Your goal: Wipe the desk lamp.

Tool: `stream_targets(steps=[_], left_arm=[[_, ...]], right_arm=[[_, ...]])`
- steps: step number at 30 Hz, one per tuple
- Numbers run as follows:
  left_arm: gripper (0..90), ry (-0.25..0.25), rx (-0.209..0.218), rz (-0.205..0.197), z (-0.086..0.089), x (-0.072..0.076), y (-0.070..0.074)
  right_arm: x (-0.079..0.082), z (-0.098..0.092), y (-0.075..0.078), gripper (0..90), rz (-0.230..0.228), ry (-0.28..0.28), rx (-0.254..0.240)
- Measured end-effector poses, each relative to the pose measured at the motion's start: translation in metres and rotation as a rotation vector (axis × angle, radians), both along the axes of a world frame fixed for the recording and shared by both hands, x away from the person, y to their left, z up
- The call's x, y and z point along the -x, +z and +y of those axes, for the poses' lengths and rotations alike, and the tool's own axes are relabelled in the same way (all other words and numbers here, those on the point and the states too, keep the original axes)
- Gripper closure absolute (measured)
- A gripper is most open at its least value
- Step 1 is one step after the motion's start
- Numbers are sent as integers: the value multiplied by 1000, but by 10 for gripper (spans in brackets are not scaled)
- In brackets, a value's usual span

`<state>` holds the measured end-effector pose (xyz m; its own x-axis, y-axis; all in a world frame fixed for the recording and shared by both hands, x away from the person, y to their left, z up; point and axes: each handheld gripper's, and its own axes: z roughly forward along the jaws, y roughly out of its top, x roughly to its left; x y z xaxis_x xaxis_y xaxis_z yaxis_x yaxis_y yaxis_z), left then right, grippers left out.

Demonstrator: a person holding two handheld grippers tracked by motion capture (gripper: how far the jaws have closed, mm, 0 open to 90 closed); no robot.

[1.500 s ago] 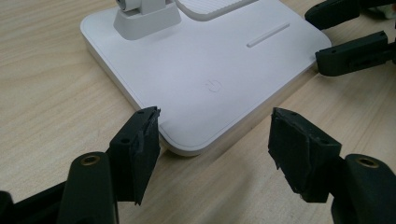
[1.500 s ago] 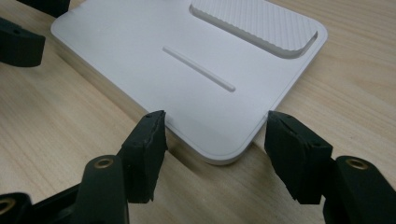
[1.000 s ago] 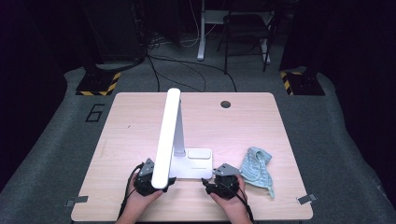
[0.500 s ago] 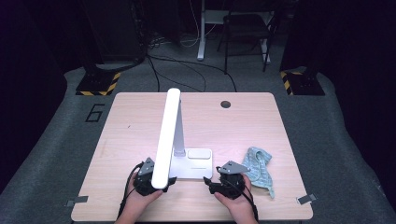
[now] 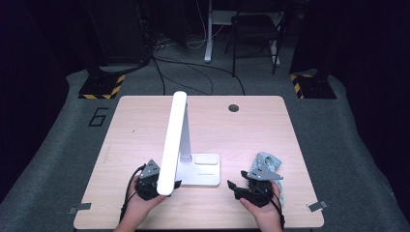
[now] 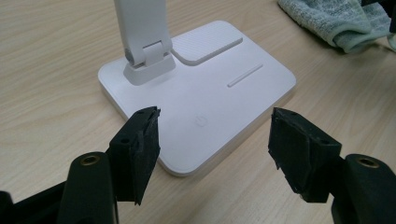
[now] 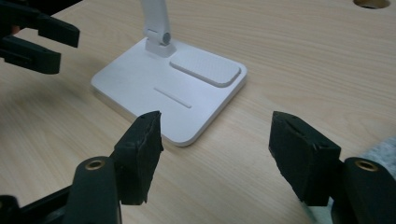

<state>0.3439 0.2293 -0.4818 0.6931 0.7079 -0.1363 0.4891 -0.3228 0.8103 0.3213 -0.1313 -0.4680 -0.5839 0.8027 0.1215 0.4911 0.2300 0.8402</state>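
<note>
Two tools flank a white desk lamp that stands near the front middle of the table, its flat base square on the wood and its long head leaning forward over the left hand. The left tool hangs just off the base's near corner with jaws wide apart and nothing between them; a small power symbol on the base lies ahead of its gap. The right tool sits a little to the right of the base, equally wide open and empty.

My reading is that this is the approach step, before any contact with the lamp. The next move probably calls for easing one tool onto the base, either to steady it or to press that power mark, without tipping the lamp.

A crumpled pale blue cloth lies by the right hand. On the grey floor left of the table a large "6" is marked; I see no brand name on the lamp.
</note>
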Motion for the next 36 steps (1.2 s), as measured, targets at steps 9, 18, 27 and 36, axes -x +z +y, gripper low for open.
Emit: stream_targets(steps=[9, 18, 27, 36], left_arm=[[335, 15, 4, -20, 19, 8, 5], [337, 43, 0, -20, 28, 12, -15], [337, 24, -18, -6, 28, 10, -20], [337, 76, 11, 17, 38, 6, -23]], right_arm=[[-3, -24, -11, 332, 15, -71, -29], [-2, -34, -27, 333, -7, -101, -31], [-7, -29, -42, 335, 24, -80, -3], [-10, -25, -45, 339, 21, -69, 17]])
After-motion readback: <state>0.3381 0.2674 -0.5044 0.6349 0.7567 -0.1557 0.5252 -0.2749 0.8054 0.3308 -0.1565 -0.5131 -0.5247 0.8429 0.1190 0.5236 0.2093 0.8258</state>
